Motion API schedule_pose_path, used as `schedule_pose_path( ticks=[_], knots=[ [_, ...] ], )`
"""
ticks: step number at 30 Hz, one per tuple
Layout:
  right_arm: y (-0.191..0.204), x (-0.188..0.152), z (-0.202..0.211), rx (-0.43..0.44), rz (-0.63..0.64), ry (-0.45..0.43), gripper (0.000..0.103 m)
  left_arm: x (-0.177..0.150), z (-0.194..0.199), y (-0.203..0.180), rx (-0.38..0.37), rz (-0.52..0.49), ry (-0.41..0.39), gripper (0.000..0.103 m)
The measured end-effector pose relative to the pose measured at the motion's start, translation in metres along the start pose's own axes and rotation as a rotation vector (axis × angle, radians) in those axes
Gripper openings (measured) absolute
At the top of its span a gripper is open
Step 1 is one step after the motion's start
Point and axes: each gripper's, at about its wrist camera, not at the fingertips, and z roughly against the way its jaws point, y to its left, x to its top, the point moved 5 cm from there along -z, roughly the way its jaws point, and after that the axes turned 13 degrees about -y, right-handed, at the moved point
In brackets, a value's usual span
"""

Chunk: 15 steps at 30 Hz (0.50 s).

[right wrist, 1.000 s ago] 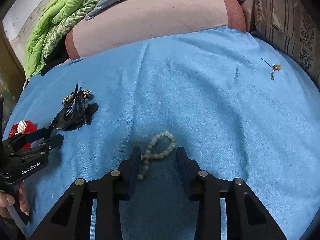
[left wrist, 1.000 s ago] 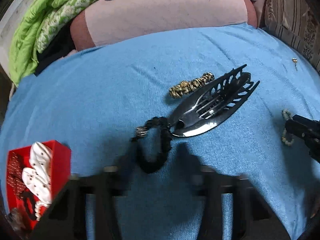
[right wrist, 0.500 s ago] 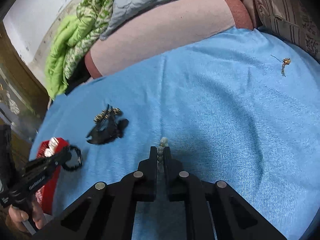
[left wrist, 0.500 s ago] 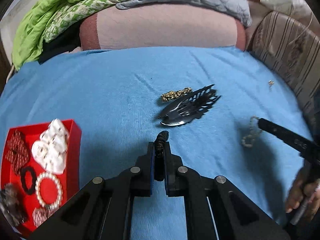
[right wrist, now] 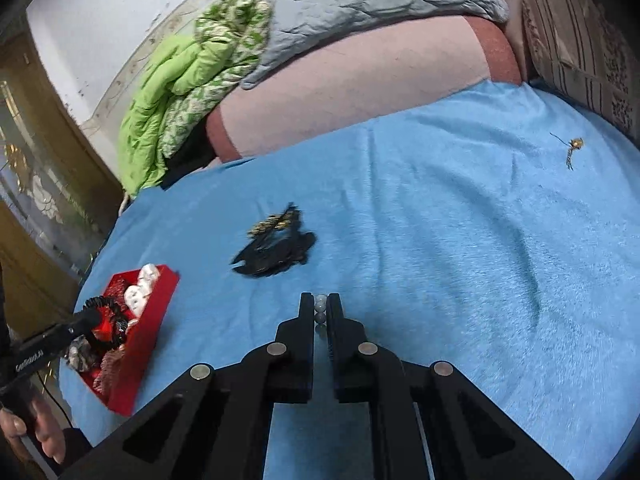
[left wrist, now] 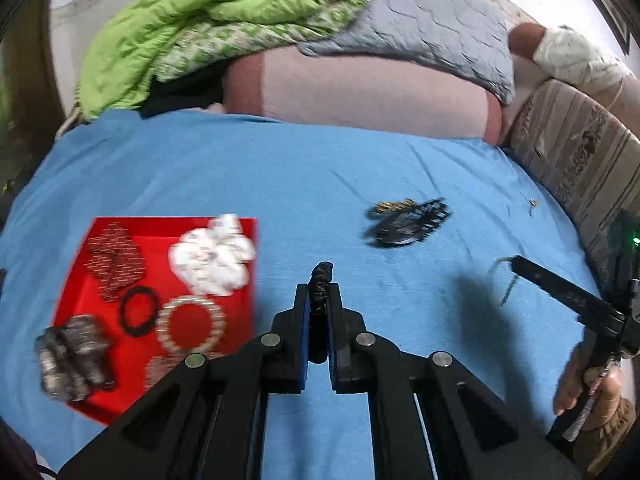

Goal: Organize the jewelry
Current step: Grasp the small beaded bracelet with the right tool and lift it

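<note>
My left gripper (left wrist: pixel 319 294) is shut on a black braided bracelet (left wrist: pixel 322 276), held above the blue cloth just right of the red tray (left wrist: pixel 240 226). In the right wrist view the bracelet (right wrist: pixel 106 320) hangs over the red tray (right wrist: pixel 160 292). My right gripper (right wrist: pixel 320 304) is shut on a pale bead bracelet (right wrist: pixel 320 308), lifted off the cloth; the bead bracelet dangles at the right in the left wrist view (left wrist: pixel 506 280). A black hair claw (left wrist: pixel 408 226) and a leopard-print clip (left wrist: pixel 390 206) lie mid-cloth.
The tray holds a white flower piece (left wrist: pixel 212 256), a bead ring (left wrist: pixel 190 324), a black band (left wrist: pixel 138 310) and a dark red piece (left wrist: pixel 116 258). A small gold earring (right wrist: pixel 572 150) lies far right. Pillows and blankets (left wrist: pixel 360 92) bound the back.
Both grippers closed on their bracelets and lifted them. The left gripper has carried the black bracelet left toward the red tray; the right has risen with the beads.
</note>
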Motion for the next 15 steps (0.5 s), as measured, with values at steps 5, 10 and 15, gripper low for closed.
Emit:
schedule_pose_path(
  ticks=[5, 10, 15],
  knots=[
    [0.029, 0.004, 0.016, 0.035, 0.011, -0.012, 0.007, -0.002, 0.017, 0.052, 0.072, 0.051, -0.026, 0.007],
    [0.072, 0.007, 0.018, 0.065, 0.083, -0.001, 0.007, -0.006, 0.023, 0.106, 0.136, 0.119, -0.035, 0.007],
    [0.128, 0.007, 0.01, 0.12, 0.164, 0.016, 0.007, -0.006, 0.017, 0.152, 0.16, 0.197, -0.035, 0.007]
  ],
)
